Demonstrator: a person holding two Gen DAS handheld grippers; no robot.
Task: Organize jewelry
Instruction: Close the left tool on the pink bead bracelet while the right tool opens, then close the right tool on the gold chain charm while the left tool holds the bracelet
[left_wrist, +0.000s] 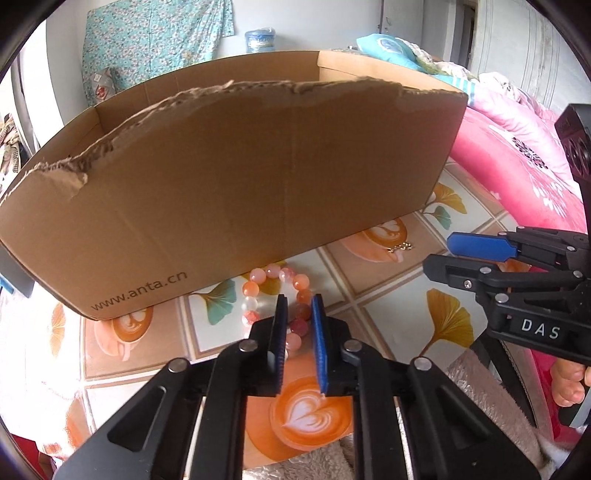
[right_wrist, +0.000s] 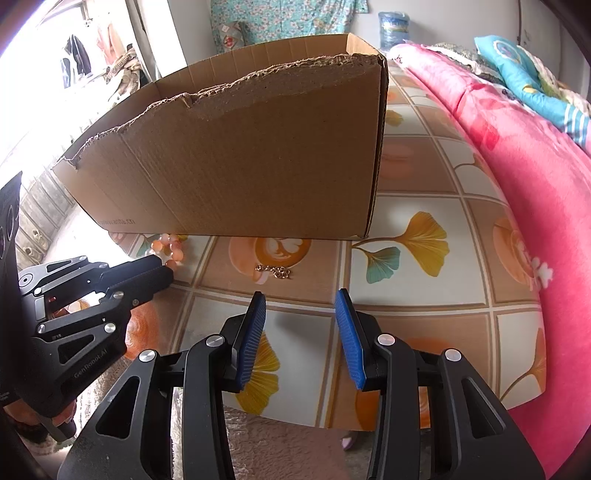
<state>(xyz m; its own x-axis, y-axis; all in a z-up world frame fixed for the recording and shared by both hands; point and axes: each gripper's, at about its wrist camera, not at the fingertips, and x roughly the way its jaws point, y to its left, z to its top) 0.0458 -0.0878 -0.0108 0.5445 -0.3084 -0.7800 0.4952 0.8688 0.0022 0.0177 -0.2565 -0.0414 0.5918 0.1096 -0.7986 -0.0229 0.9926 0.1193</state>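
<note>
Bead bracelet (left_wrist: 281, 300) between left gripper (left_wrist: 299, 301) narrowed fingers, unclear if clamped, right gripper (right_wrist: 300, 295) spread.

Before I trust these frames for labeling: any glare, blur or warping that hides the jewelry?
Left wrist view: strong fisheye bend along the cardboard box; overexposed glare at the left edge; the bead bracelet sharp, partly hidden by the left tongs. Right wrist view: blown-out window light upper left; the gold chain small but readable; dark vignette in the corners.

Bright daylight from the left blows out edges; strong fisheye distortion.
</note>
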